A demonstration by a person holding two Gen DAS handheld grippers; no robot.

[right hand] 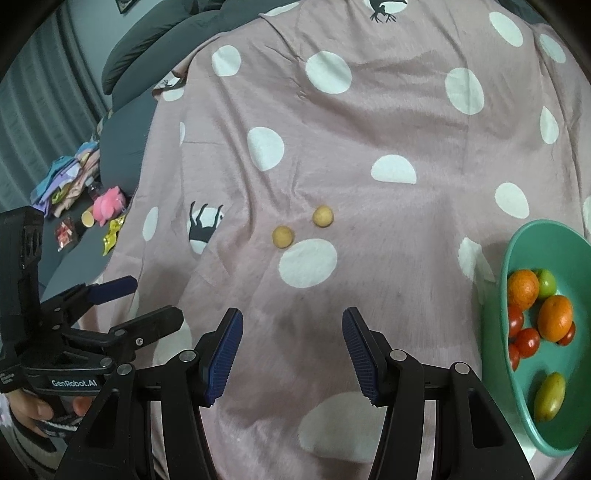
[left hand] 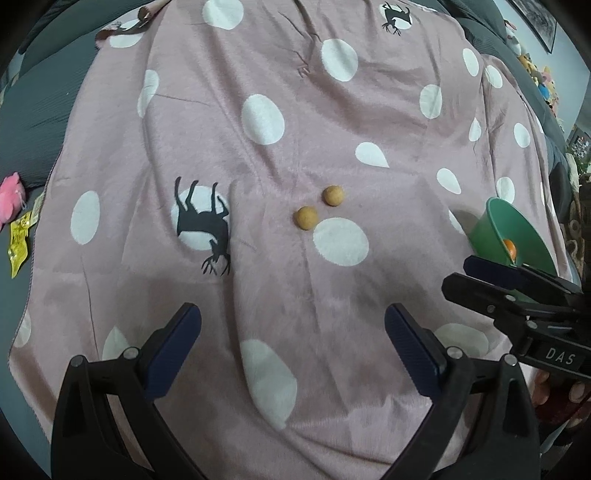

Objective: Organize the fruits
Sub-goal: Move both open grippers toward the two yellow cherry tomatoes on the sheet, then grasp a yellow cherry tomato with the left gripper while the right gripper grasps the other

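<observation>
In the left wrist view, the left gripper (left hand: pixel 291 347) hovers with fingers wide apart and empty; two tan fruits (left hand: pixel 305 218) lie farther off on the pink spotted blanket (left hand: pixel 332 110), and the green bowl (left hand: pixel 491 225) sits right.

In the right wrist view, the right gripper (right hand: pixel 291 354) is parted, empty, near the bowl.

Pink blanket (right hand: pixel 388 122) with white dots, black deer prints, spread over bed. Grey duvet (right hand: pixel 155 44) bunched behind. Grey curtain (right hand: pixel 40 92) at left. Framed picture (left hand: pixel 541 18) on pale wall.
</observation>
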